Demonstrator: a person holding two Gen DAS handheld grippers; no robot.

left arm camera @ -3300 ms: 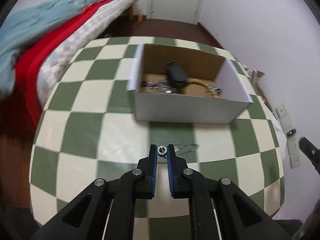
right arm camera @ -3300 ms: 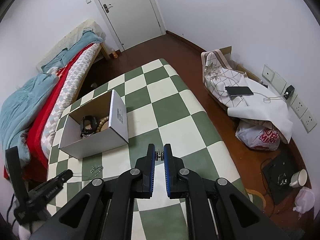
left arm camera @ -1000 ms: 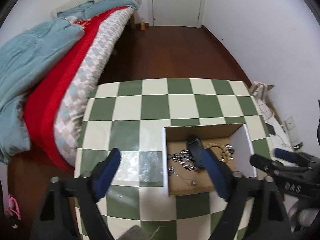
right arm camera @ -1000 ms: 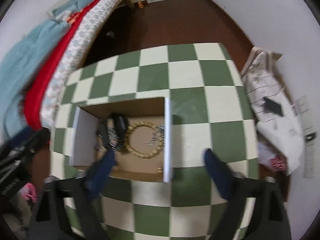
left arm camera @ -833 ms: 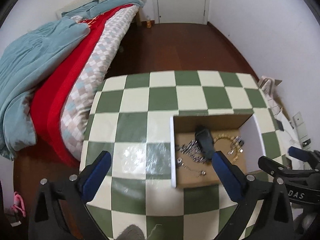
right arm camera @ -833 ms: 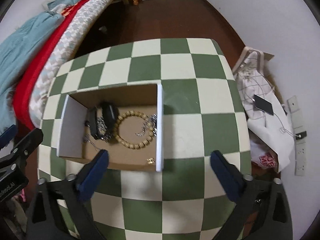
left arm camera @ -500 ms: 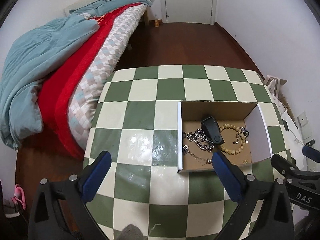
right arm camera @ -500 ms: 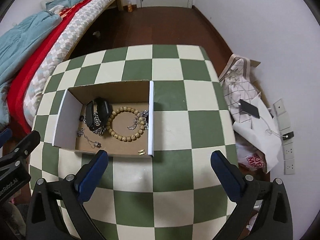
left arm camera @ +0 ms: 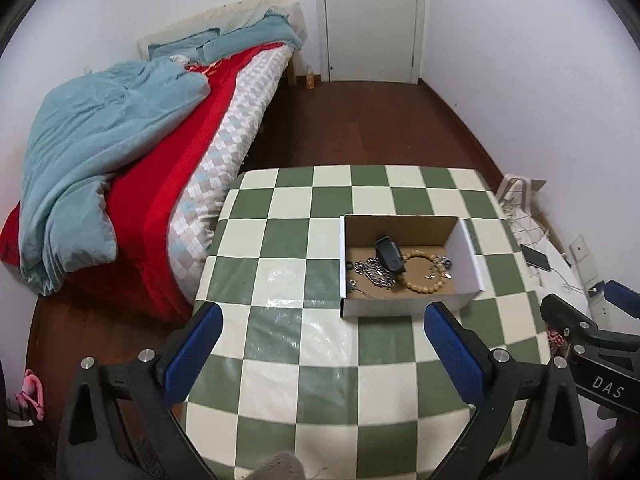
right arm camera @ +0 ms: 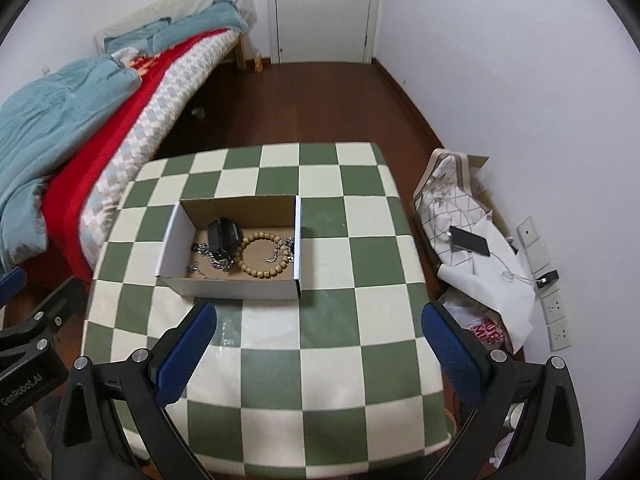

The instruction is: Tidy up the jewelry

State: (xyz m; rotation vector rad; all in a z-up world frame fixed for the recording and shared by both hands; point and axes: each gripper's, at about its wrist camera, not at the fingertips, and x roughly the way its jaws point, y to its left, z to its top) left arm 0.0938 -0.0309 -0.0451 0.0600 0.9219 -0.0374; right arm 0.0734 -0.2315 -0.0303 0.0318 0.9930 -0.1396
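The left gripper [left arm camera: 320, 344] is held high, tilted downward, its jaws spread wide and holding nothing; the blue pads [left arm camera: 192, 356] face each other across a broad gap. The right gripper [right arm camera: 318, 340] is likewise raised and pitched downward, jaws fully apart and empty, blue pads [right arm camera: 454, 354] on black fingers. The two sit side by side at a similar height: the right gripper's body shows at the right edge of the left wrist view, and the left gripper's at the left edge of the right wrist view
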